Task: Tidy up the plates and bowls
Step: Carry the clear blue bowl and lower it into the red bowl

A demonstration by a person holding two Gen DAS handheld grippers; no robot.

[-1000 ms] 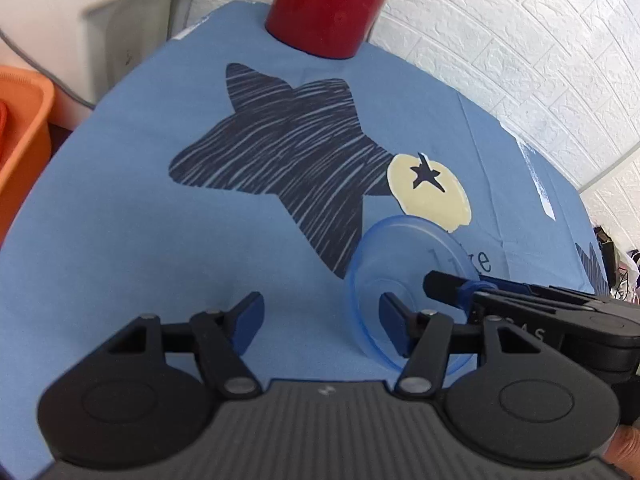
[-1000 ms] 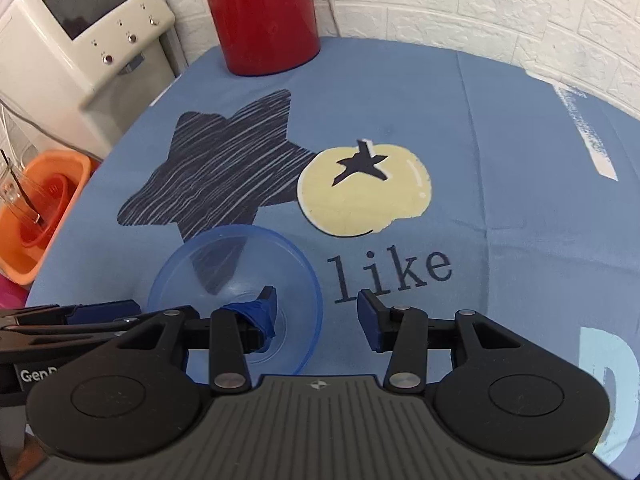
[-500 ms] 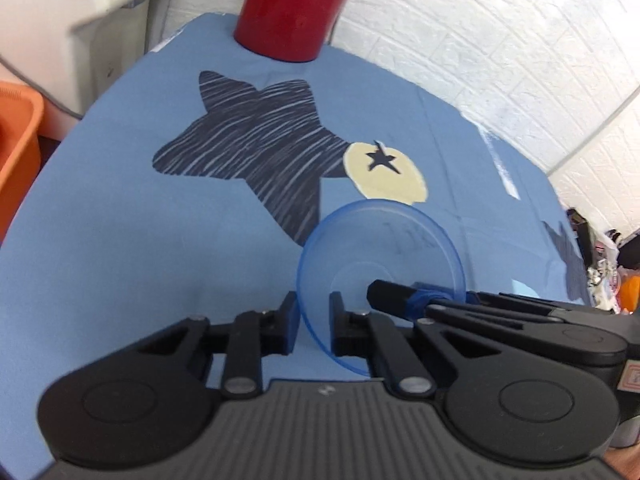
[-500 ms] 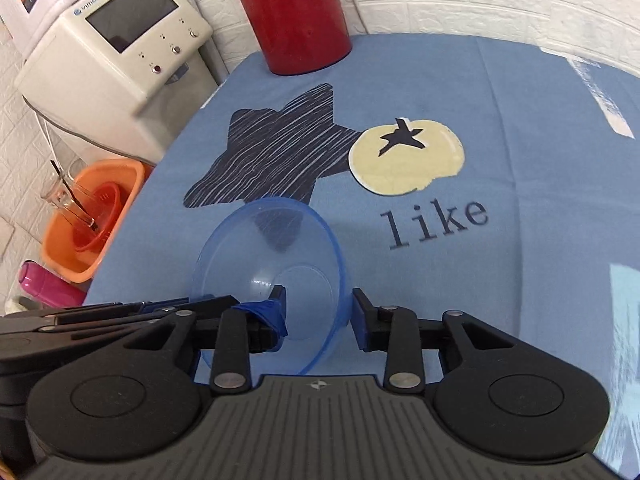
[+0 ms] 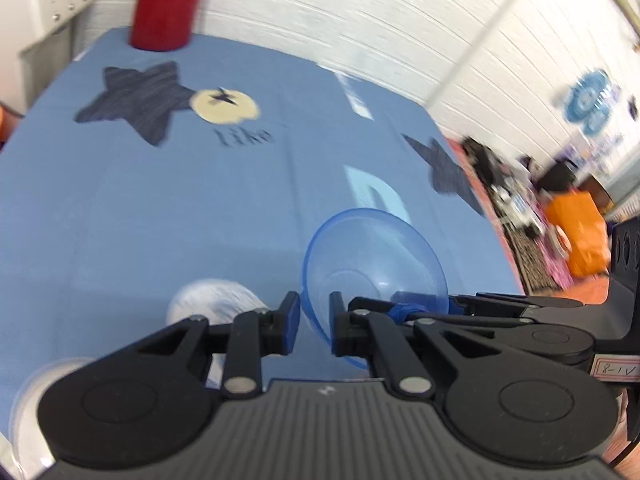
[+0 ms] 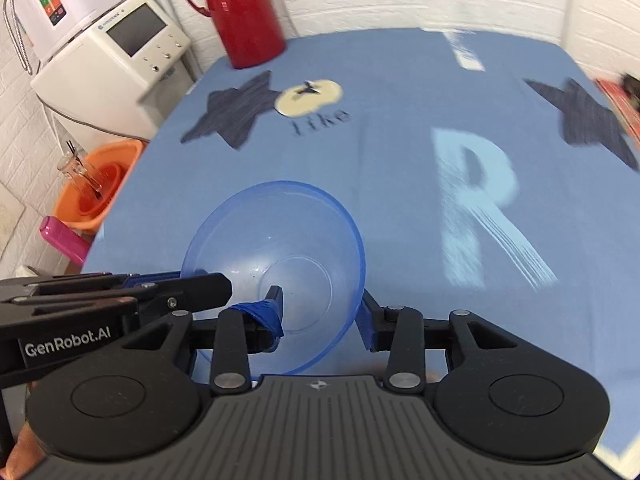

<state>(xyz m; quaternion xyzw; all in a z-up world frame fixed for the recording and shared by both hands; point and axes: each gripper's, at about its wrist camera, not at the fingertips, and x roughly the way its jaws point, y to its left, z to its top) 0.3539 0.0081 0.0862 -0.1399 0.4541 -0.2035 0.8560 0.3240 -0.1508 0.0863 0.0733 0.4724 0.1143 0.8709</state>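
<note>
Two grippers' fingers pinch opposite walls of one translucent blue plastic bowl (image 6: 280, 248), round and smooth-sided.

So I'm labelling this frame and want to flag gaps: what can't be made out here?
- Left wrist view: pale round objects near the bottom are blurred and partly hidden by the left tool.
- Left wrist view: clutter past the table's right edge is motion-blurred.
- Right wrist view: the translucent blue plastic bowl has its near rim cut off by the right tool.
</note>
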